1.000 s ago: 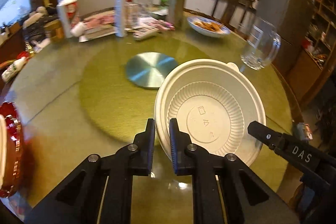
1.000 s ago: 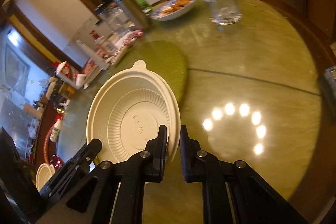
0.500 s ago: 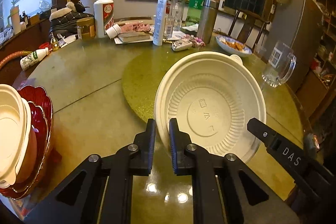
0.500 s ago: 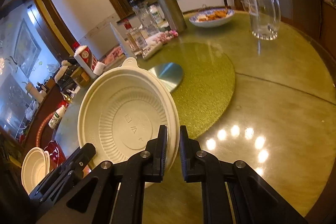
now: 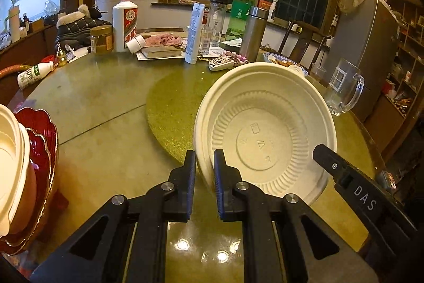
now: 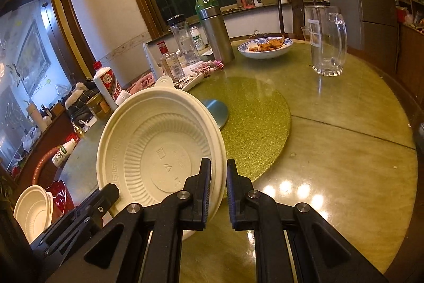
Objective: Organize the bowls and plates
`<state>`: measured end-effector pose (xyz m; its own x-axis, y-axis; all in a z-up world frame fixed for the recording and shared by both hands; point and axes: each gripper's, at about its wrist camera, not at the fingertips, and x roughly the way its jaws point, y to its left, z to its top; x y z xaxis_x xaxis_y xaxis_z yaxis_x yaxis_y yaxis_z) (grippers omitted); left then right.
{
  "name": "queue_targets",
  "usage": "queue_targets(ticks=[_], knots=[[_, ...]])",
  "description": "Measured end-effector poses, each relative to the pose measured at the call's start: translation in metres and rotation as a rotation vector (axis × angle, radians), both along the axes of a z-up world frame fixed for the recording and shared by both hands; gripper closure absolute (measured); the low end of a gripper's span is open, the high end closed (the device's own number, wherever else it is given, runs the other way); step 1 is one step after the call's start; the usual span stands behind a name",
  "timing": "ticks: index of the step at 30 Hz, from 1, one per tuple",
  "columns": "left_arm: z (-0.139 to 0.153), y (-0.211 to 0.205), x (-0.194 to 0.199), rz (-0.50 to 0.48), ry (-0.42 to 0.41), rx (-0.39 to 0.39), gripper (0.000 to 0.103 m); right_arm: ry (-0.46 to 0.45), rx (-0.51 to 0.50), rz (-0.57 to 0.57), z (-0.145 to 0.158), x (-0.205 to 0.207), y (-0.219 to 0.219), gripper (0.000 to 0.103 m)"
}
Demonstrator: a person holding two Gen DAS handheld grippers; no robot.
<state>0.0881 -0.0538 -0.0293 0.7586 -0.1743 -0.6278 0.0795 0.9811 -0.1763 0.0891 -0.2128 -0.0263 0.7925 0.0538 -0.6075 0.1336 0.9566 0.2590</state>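
A cream disposable bowl (image 5: 265, 134) is held tilted above the round table, gripped from both sides. My left gripper (image 5: 204, 169) is shut on its left rim. My right gripper (image 6: 219, 179) is shut on its right rim, and the bowl (image 6: 159, 155) faces me in that view. The other gripper's body shows at the lower right of the left wrist view (image 5: 357, 192). At the far left stands a stack of red scalloped plates (image 5: 43, 139) with cream bowls (image 5: 10, 166) on top; it also shows in the right wrist view (image 6: 34, 211).
A green glitter mat (image 6: 259, 123) with a metal disc (image 6: 217, 110) lies mid-table. A glass mug (image 6: 327, 41), a plate of food (image 6: 265, 48), a steel flask (image 5: 254, 32), bottles and a book crowd the far side. The table edge (image 6: 408, 97) curves at right.
Both grippers have lifted the bowl and swung left. The views have tilted up, and the red plate stack has come further into view at the left.
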Motion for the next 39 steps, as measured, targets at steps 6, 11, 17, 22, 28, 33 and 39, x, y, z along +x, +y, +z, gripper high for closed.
queue_targets(ticks=[6,11,17,22,28,33,39], knots=[[-0.001,0.0011,-0.0006,0.0,-0.004,-0.002,0.091,-0.01,0.001,0.01,0.0008,-0.0031,0.0009,0.092],[-0.0013,0.0009,-0.0016,-0.001,-0.014,0.0,0.091,-0.015,0.003,0.011,0.0012,-0.0047,0.0,0.092],[-0.0012,0.0004,-0.0025,0.0,-0.009,0.001,0.092,-0.01,0.002,0.017,0.0006,-0.0051,0.0007,0.092],[-0.0004,-0.0004,-0.0036,0.002,-0.013,0.008,0.091,-0.007,0.004,0.018,0.0004,-0.0048,-0.0002,0.092],[-0.0005,-0.001,-0.0038,0.004,-0.015,0.014,0.091,-0.006,0.0,0.021,0.0007,-0.0049,-0.0002,0.092],[-0.0006,-0.001,-0.004,0.005,-0.015,0.016,0.091,-0.004,-0.004,0.022,0.0005,-0.0047,-0.0001,0.092],[-0.0004,-0.0007,-0.0043,0.007,-0.018,0.018,0.091,-0.005,-0.003,0.022,0.0007,-0.0051,0.0002,0.092]])
